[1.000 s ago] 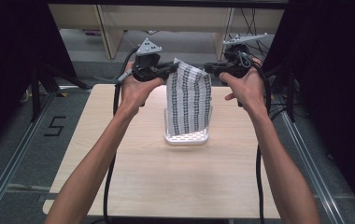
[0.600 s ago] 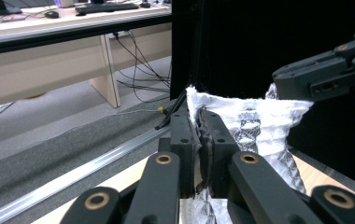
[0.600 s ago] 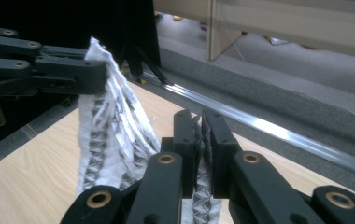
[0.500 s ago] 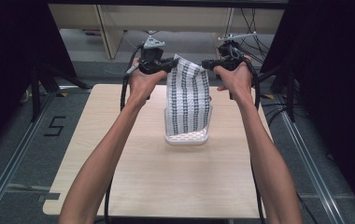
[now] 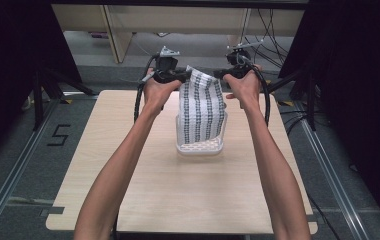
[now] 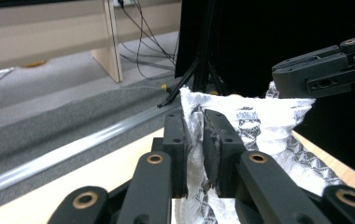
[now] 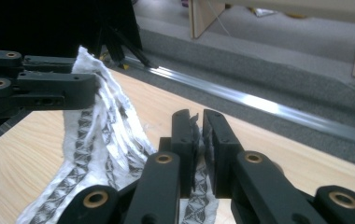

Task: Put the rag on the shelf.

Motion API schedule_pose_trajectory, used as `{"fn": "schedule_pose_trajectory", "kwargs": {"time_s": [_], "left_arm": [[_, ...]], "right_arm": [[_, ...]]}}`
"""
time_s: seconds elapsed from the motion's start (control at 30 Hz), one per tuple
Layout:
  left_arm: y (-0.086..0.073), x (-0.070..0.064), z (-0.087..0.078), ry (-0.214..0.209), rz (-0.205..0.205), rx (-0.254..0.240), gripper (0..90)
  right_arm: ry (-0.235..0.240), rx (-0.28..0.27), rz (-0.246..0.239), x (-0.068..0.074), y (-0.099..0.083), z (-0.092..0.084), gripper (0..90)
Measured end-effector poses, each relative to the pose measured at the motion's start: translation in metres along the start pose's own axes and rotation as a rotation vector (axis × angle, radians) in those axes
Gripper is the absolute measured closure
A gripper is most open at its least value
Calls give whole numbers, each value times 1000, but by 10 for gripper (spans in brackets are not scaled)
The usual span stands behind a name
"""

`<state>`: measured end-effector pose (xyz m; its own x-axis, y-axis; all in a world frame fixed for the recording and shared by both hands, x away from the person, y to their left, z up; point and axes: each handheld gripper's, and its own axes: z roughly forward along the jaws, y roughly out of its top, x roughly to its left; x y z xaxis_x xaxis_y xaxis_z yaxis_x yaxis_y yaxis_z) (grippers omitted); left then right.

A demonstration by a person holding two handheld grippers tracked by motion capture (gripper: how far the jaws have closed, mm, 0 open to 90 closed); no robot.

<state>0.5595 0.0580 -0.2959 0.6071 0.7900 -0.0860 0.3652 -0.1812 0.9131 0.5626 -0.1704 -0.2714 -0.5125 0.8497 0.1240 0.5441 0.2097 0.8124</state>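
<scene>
Two wooden furniture legs (image 5: pixel 113 30) and loose cables (image 5: pixel 273 27) stand at the frame's top, beyond the table (image 5: pixel 128 170). A white basket (image 5: pixel 200 146) sits mid-table. Above it hangs the white, black-patterned cloth (image 5: pixel 202 107), its upper corners pinched by the left gripper (image 5: pixel 184 75), whose jaws have just been easing apart, and the right gripper (image 5: pixel 220 75).

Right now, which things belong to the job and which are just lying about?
In the job:
- cloth, held up by its top corners
- basket under it
- left gripper, jaws just opening, cloth between them
- right gripper, shut on the cloth

Lying about:
- table
- floor cables
- wooden shelf legs
</scene>
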Motion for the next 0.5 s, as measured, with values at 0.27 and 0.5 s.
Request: {"fn": "schedule_pose_trajectory", "kwargs": {"time_s": [0.27,0.5], "left_arm": [[-14,2,11,8,5,68,774],[-26,7,16,18,-30,117,764]], "right_arm": [[-14,38,27,-15,-18,20,830],[-2,54,32,-16,-24,30,809]]}}
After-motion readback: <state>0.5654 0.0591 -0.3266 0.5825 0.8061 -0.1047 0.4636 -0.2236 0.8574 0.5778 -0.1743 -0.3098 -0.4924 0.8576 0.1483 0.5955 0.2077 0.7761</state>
